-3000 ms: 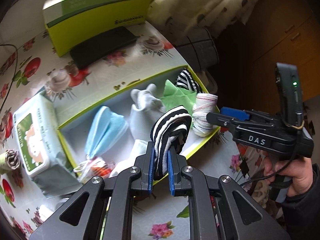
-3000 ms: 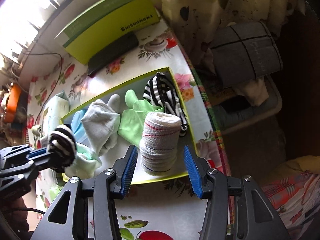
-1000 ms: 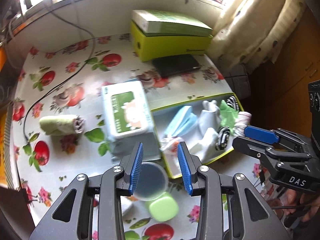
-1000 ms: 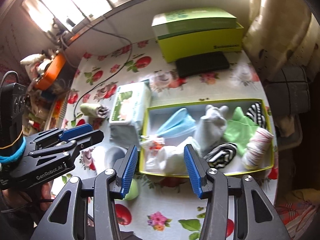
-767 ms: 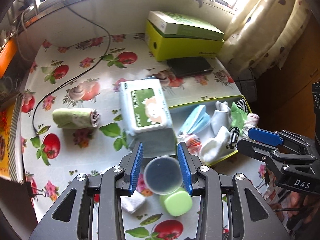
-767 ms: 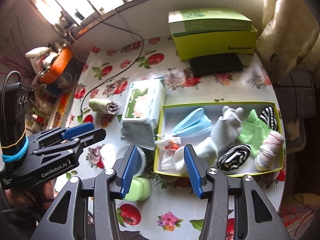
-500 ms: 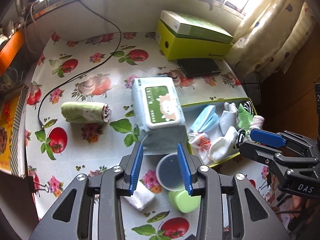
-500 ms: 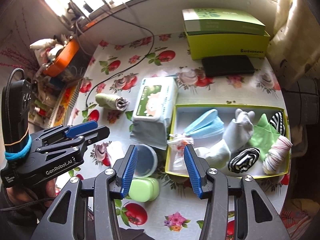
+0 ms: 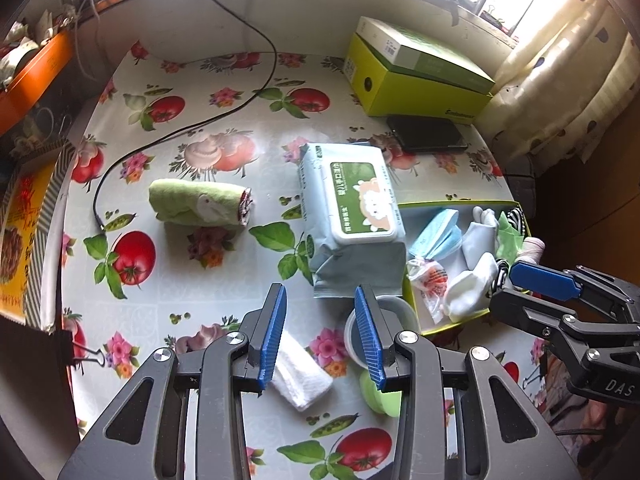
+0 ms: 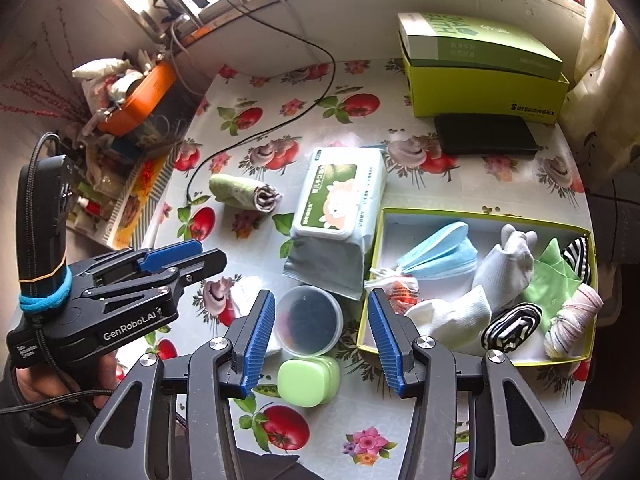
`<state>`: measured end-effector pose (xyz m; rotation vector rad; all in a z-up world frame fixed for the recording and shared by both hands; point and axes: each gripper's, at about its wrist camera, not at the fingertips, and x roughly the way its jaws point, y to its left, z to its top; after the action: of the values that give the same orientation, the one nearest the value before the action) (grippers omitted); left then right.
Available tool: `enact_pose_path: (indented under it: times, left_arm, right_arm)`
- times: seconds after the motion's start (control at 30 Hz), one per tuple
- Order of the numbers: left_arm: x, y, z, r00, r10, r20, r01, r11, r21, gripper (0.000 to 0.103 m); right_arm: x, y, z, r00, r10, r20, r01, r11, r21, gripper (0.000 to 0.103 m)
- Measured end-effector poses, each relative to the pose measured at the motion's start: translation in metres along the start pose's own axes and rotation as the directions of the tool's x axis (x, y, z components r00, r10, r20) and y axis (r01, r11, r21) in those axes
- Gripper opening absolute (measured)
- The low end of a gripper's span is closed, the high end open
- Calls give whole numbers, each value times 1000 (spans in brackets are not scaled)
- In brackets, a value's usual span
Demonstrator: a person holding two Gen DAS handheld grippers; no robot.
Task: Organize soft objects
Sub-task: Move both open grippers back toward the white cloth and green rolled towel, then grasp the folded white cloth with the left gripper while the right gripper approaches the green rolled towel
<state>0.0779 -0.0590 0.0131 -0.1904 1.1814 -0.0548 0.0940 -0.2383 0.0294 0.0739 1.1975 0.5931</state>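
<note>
We are over a table (image 10: 400, 432) under a window, spread with an oilcloth of tomatoes and flowers, a pale spotted curtain (image 9: 560, 92) hanging at the right.

We count one shallow yellow-green tray (image 10: 484, 215) at the table's right side, packed with soft things: one blue face mask (image 10: 440, 254), one grey sock (image 10: 506, 260), one white sock (image 10: 452, 314), one green cloth (image 10: 548, 284), two black-and-white striped rolls, one in the far corner (image 10: 578, 258) and one at the near wall (image 10: 510, 326), one white roll with red stripes (image 10: 572, 316), and one small knotted bag with red print (image 10: 396, 284).

Outside the tray we count two soft pieces on the oilcloth: one rolled green towel (image 9: 198, 202) lying well to the left, and one folded white cloth (image 9: 300, 372) near the front edge. Between them and the tray lie one pack of wet wipes (image 10: 338, 212), one round clear lid (image 10: 310, 318) and one green soap case (image 10: 308, 378), the last two touching.

At the back stands one green box (image 10: 484, 68) with one black wallet (image 10: 484, 134) before it. One black cable (image 9: 172, 136) trails across the cloth.

We hold two tools. The left gripper (image 9: 320, 334) hangs above the white cloth with its jaws apart and bare. The right gripper (image 10: 322, 338) hangs above the lid, partly spread, with nothing between its pads.
</note>
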Motion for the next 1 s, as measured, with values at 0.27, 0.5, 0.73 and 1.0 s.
enact_pose_path:
  times: [0.27,0.5,0.73,1.0]
  left_arm:
    - [3,15,-8,1000,-18,-13,17,998,-62,37]
    - [13,39,-18,999,-8,-51,0,988,-151,37]
    - [31,54,-30,994,-6,-105,-16,977,-211,37]
    - [69,54,-50,978,-22,-209,-29,971,-239,37]
  right_arm:
    - [7,8,-2,1000,15,-10,-15,1000,-11,51]
    - [13,15,-4,999,31,-23,-32,999,-23,53]
    - [15,15,-7,999,43,-31,-44,999,-24,53]
    - [20,11,-10,998,42,-51,-43,999,-18,53]
